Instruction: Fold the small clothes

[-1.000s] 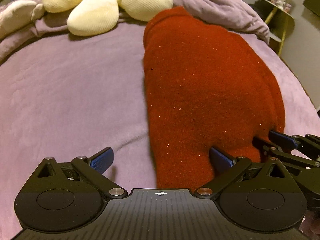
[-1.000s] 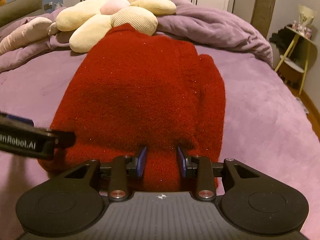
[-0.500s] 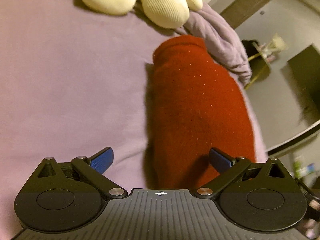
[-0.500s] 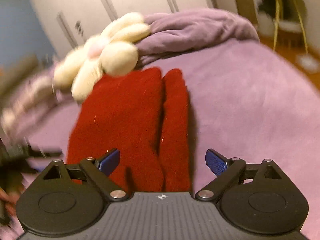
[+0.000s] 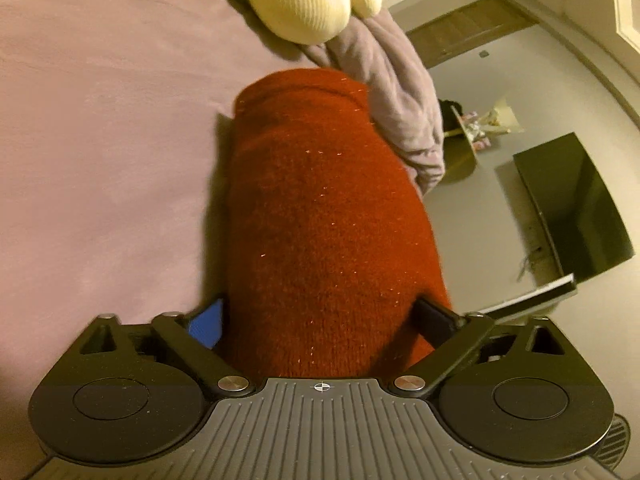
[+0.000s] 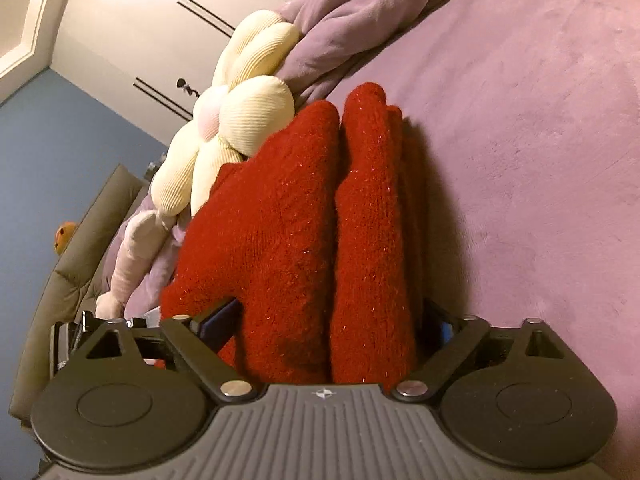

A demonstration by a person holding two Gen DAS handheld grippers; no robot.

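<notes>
While the red knitted garment (image 5: 320,216) lies folded on the purple bed cover (image 5: 100,128), its near end sits between the fingers of both tools. In the left wrist view the left tool (image 5: 320,320) has its fingers spread wide, one on each side of the red bundle, and the blue pad (image 5: 208,322) touches the left edge of the knit; whether the fingers press it I cannot tell. In the right wrist view the right tool (image 6: 328,320) is also wide apart, and the garment (image 6: 304,232) shows two thick folds standing side by side between its fingers. The far end of the garment reaches close to a cream flower-shaped cushion (image 6: 240,120) and a rumpled purple blanket (image 6: 340,12). Beyond the bed edge in the left view stand a dark flat screen (image 5: 580,208) and a small side table (image 5: 468,148).
</notes>
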